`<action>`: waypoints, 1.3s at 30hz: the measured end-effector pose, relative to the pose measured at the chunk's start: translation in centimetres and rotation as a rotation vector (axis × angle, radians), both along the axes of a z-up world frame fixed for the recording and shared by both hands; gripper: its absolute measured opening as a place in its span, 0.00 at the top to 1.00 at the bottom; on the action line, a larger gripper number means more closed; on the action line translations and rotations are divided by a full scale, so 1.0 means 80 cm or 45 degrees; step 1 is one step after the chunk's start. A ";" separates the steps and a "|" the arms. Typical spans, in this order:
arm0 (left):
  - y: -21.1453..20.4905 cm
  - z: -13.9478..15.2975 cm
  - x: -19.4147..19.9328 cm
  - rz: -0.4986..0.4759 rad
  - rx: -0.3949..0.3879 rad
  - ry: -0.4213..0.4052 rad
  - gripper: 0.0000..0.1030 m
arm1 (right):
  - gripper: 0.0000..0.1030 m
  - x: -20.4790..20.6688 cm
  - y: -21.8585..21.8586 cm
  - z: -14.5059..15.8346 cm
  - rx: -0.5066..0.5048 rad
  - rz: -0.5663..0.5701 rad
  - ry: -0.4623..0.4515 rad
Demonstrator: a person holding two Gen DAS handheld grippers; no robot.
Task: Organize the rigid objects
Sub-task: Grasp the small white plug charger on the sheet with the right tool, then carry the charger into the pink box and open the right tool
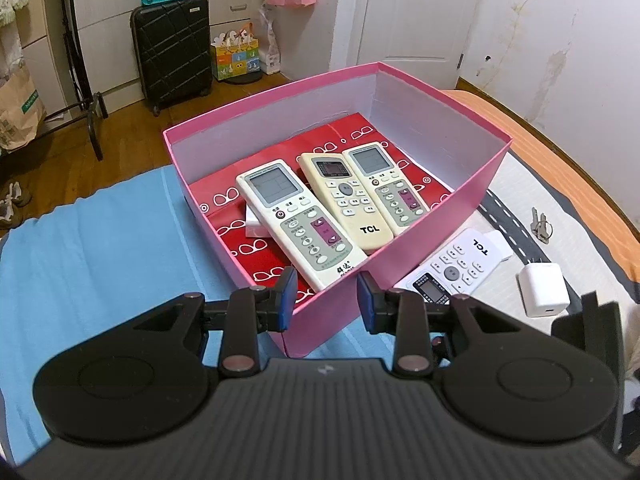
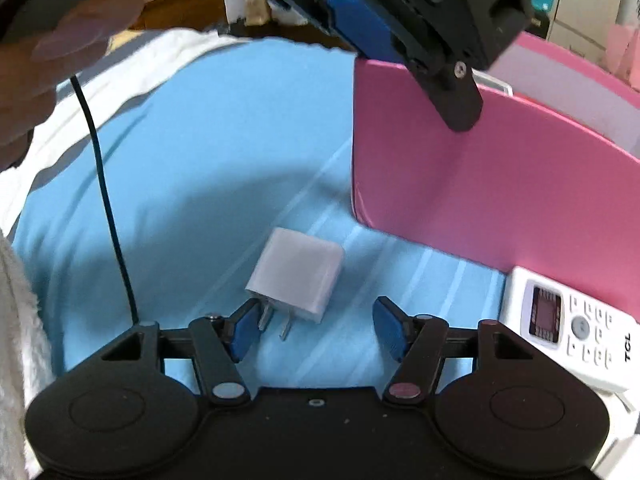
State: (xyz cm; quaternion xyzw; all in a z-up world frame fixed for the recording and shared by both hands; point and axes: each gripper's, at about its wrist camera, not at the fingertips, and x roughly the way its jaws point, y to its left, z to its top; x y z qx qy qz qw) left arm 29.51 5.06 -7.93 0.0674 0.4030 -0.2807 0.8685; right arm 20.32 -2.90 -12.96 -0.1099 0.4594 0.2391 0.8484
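Observation:
A pink box [image 1: 460,204] stands on the bed and holds three remote controls [image 1: 298,222] on a red lining. My left gripper [image 1: 326,300] is open and empty, hovering at the box's near corner. A white TCL remote [image 1: 460,266] lies outside the box on the right, also in the right wrist view [image 2: 568,328]. A white charger plug [image 2: 296,276] lies on the blue sheet, prongs toward me; it also shows in the left wrist view [image 1: 543,290]. My right gripper [image 2: 316,330] is open, low over the sheet, with the plug's prongs just inside its fingers.
Keys [image 1: 540,226] lie on the patterned mat at the right. A black cable [image 2: 104,200] hangs at the left of the right wrist view. The left gripper's body [image 2: 420,12] is overhead. A black suitcase [image 1: 172,48] stands on the floor beyond the bed.

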 end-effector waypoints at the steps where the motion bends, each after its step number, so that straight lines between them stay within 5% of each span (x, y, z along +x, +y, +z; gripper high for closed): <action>1: 0.001 0.000 0.000 -0.001 0.001 0.000 0.69 | 0.36 -0.002 0.002 0.000 -0.004 0.009 -0.026; 6: 0.000 0.000 0.000 0.000 0.000 -0.001 0.69 | 0.57 -0.008 0.005 0.001 0.014 0.021 -0.070; 11: 0.000 0.001 0.000 0.004 0.005 -0.001 0.69 | 0.57 -0.008 -0.006 0.007 0.064 -0.028 -0.016; 15: -0.002 -0.001 -0.001 0.002 0.019 -0.011 0.69 | 0.32 0.000 -0.006 0.010 0.130 -0.039 0.041; 18: -0.003 -0.002 -0.002 -0.003 0.023 -0.013 0.69 | 0.34 0.007 0.009 0.002 0.083 -0.070 -0.013; 20: -0.003 -0.001 0.000 0.001 0.020 -0.006 0.69 | 0.49 0.006 0.013 -0.003 0.060 -0.110 -0.069; 25: -0.004 0.000 0.000 0.003 0.022 -0.004 0.69 | 0.49 -0.007 -0.010 0.009 0.090 -0.173 -0.051; 30: -0.004 0.000 0.000 0.004 0.021 -0.004 0.69 | 0.49 -0.024 -0.042 0.036 0.152 -0.255 -0.035; 39: -0.003 -0.001 0.000 -0.007 0.013 -0.004 0.69 | 0.49 -0.039 -0.102 0.150 0.135 -0.242 -0.127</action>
